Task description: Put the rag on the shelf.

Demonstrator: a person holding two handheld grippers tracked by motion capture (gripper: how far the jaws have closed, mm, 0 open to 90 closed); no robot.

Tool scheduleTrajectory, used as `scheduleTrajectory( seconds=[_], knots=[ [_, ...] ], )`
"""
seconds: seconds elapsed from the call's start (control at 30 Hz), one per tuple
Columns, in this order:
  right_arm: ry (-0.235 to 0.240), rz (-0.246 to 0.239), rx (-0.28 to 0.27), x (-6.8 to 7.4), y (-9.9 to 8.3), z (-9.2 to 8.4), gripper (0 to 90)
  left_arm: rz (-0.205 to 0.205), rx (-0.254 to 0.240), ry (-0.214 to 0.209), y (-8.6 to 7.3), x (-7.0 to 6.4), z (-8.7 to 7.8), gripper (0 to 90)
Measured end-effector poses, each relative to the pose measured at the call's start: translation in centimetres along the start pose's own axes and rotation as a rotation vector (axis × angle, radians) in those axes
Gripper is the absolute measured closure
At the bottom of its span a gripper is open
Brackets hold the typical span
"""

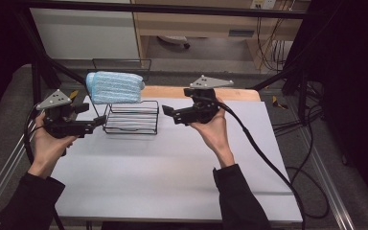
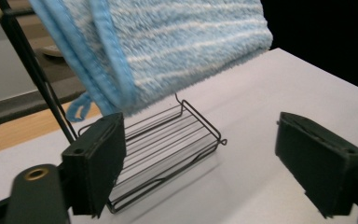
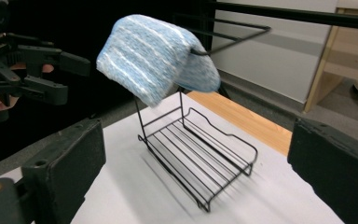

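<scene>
While both stand wide open and empty, the left gripper [image 1: 97, 125] and right gripper [image 1: 166, 113] flank the wire rack [image 1: 132, 117] on the white table [image 1: 172, 167]. A blue towel [image 1: 115, 87] hangs over the rack's top bar, apart from both.

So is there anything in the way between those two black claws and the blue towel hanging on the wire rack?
Nothing visible. The blue towel hangs over the top bar of the wire rack, and both the left gripper and the right gripper stand open on either side, with only open air between each and the towel.
</scene>
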State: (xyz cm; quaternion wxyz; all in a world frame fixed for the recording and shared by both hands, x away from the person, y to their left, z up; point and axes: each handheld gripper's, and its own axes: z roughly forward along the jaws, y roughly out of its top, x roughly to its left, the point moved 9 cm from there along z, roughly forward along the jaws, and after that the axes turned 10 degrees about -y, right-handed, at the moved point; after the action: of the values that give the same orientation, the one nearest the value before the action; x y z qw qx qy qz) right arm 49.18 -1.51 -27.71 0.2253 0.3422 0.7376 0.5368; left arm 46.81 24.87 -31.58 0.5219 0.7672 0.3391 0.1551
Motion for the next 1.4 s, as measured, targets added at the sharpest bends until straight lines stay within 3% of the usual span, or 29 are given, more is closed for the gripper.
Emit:
scheduleTrajectory(
  seconds=[0.2,0.4,0.93,1.2,1.4],
  knots=[
    [-0.010,0.012,0.021,-1.7,-2.1,-2.5,2.1,-0.005,0.010,-0.006,-1.8,-0.9,0.6,10.1],
    [-0.010,0.027,0.067,-3.0,-5.6,-4.2,0.6,-0.008,0.027,-0.024,-4.0,-1.6,1.6,9.6],
    [-0.038,0.072,0.179,-5.5,-16.0,-5.7,0.4,-0.018,0.125,-0.072,-11.1,-3.7,5.6,9.7],
    [-0.050,0.089,0.205,-6.8,-20.0,-6.9,0.4,-0.039,0.150,-0.098,-14.3,-4.0,6.2,9.9],
    [-0.063,0.119,0.237,-8.1,-23.1,-8.1,0.4,-0.019,0.192,-0.085,-16.0,-4.0,6.5,10.0]
  ],
)
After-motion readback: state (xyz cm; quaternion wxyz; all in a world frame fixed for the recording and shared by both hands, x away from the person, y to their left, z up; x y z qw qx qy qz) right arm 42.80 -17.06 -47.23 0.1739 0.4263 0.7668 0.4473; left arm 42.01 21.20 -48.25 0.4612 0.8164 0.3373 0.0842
